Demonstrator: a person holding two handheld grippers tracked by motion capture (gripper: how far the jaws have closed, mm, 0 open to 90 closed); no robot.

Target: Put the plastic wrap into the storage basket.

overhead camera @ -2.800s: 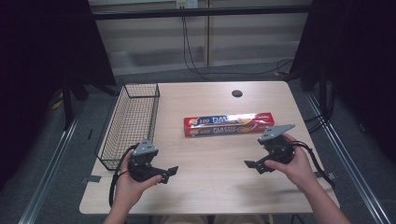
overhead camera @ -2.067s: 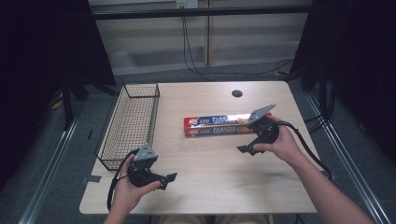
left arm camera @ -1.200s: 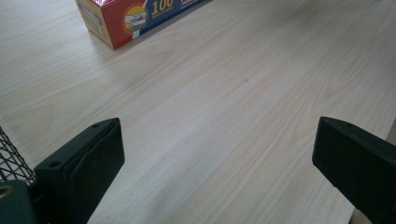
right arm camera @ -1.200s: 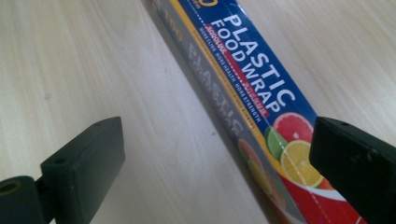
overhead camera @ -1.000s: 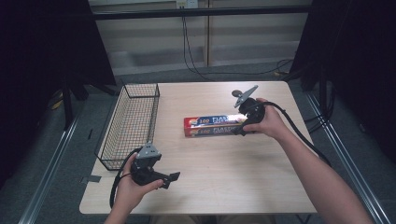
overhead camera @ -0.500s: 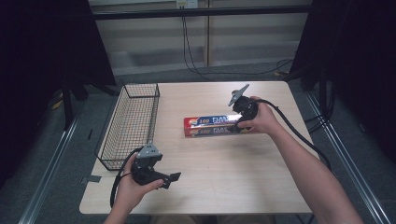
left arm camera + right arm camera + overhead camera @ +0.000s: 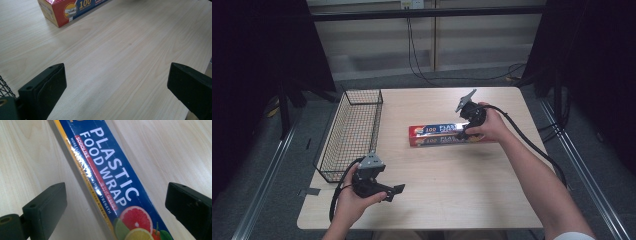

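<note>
At the table's left edge the wire basket [image 7: 353,131] stands empty. The left gripper [image 7: 388,190] hovers wide open, holding nothing. The plastic wrap box [image 7: 437,135] lies mid-table, straddled by the right gripper [image 7: 462,131], jaws spread, not yet closed; lifting seemingly remains.

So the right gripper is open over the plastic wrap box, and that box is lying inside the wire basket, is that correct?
Not quite. The right gripper is open over the plastic wrap box, but the box lies on the table, apart from the wire basket, as the high view shows.
</note>
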